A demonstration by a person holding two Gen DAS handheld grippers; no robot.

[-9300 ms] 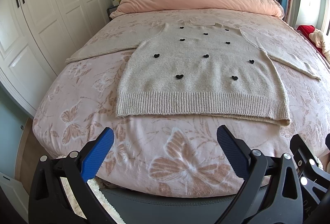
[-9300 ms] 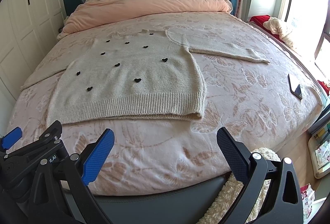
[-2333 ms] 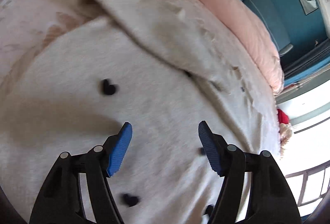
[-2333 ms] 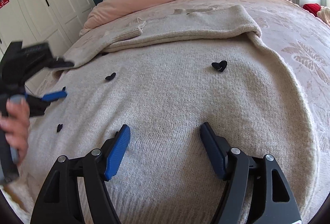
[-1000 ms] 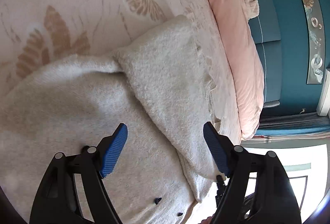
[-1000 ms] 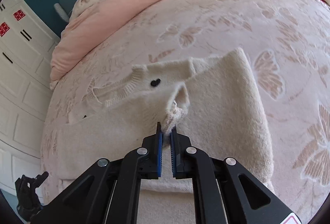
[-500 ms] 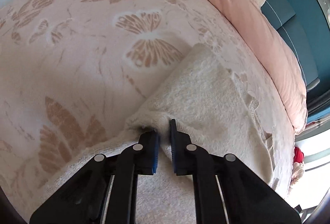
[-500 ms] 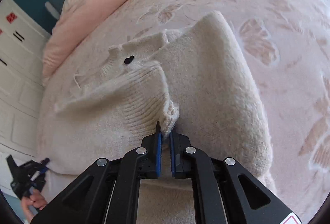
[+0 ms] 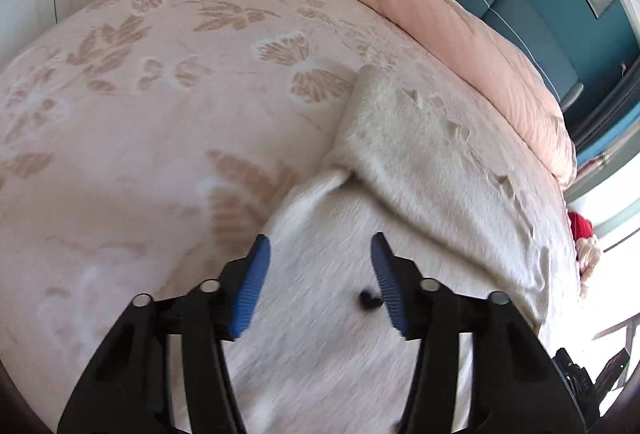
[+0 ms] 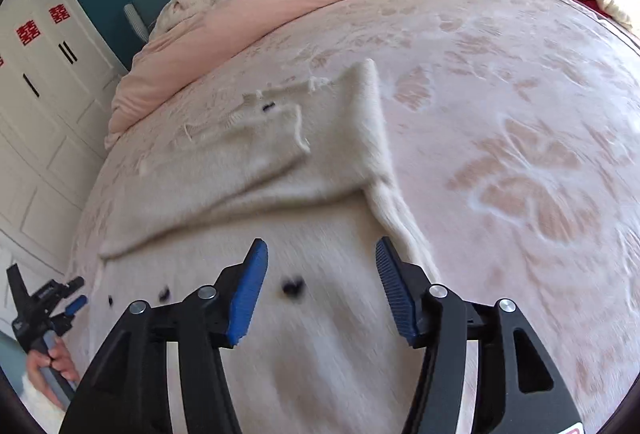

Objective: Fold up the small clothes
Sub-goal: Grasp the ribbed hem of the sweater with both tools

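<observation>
**Sleeves folded in; both tongs empty over the jumper**

The cream jumper (image 10: 320, 314) lies flat on the bed (image 10: 520, 114), its body directly under and ahead of both sets of tongs. Both sleeves (image 10: 256, 162) are laid across the chest, beyond the fingertips; in the right view the cuff end of one sleeve sits ahead of the tongs, with the shoulder fold (image 10: 372, 122) just to its right. In the left view, a folded sleeve (image 9: 420, 154) runs ahead and to the right of the tips.

The left tongs (image 9: 318, 282) stand wide apart and hold nothing. The right tongs (image 10: 320, 286) likewise stand wide and empty, a black heart (image 10: 293, 288) showing between the fingers. The cloth near both is blurred, so whether the tips touch it cannot be told.

Judgement: the sleeve step looks complete, and the body fold is not yet begun. The next move likely calls for each pair of tongs to pinch the jumper at matching points, hem or shoulders, and carry one end over the other, keeping the sleeves from sliding out.
</observation>
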